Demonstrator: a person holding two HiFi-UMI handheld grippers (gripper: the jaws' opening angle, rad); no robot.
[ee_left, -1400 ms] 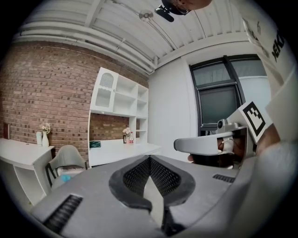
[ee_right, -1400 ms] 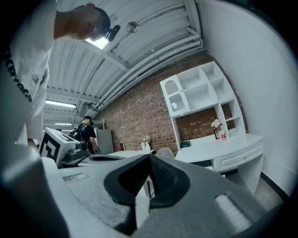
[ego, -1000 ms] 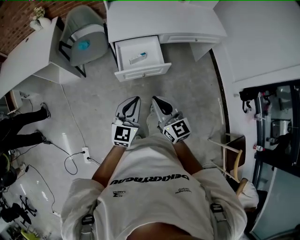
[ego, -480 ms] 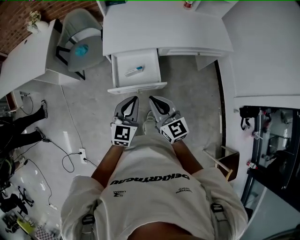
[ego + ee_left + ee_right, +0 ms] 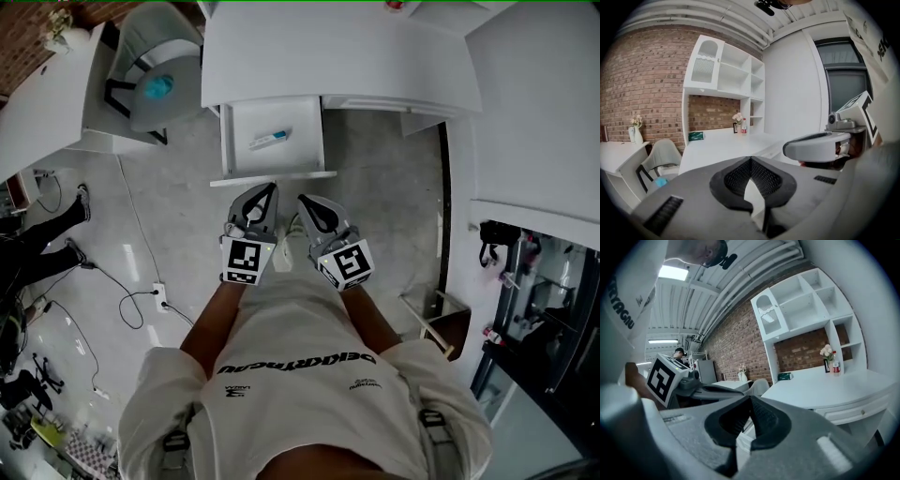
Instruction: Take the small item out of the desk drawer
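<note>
- In the head view, the left gripper (image 5: 266,194) and the right gripper (image 5: 309,204) are held side by side in front of the person's white shirt (image 5: 300,366). Both point toward 12 o'clock.
- The left gripper (image 5: 751,161) is clenched in its own view: the ribbed black pads meet at their tips and nothing lies between them.
- The right gripper (image 5: 750,399) is likewise clenched on nothing, its pads pressed together.
- The desk drawer (image 5: 228,141) stands pulled open at 12 o'clock from the grippers. Its front edge is just beyond their tips, and neither gripper touches it.
- The small item (image 5: 270,140), a white tube or box with a blue end, lies at a slant on the drawer floor near the middle. It is apart from both grippers.
- The white desk (image 5: 328,52) spans the top of the head view, and the drawer juts from its left part.
- A grey chair (image 5: 155,61) with something teal on its seat stands at 10 o'clock from the grippers, beside a second white table (image 5: 47,103).
- At 8 o'clock on the floor lie a power strip (image 5: 157,292) and its dark cable.
- Another person's dark legs and shoes (image 5: 56,220) show at 9 o'clock, by the frame edge.
- In the left gripper view, a white shelf unit (image 5: 724,70) rises against a brick wall (image 5: 642,79) at 12 o'clock. A green box (image 5: 696,136) and a vase of flowers (image 5: 737,118) sit on the desk top beneath it.
</note>
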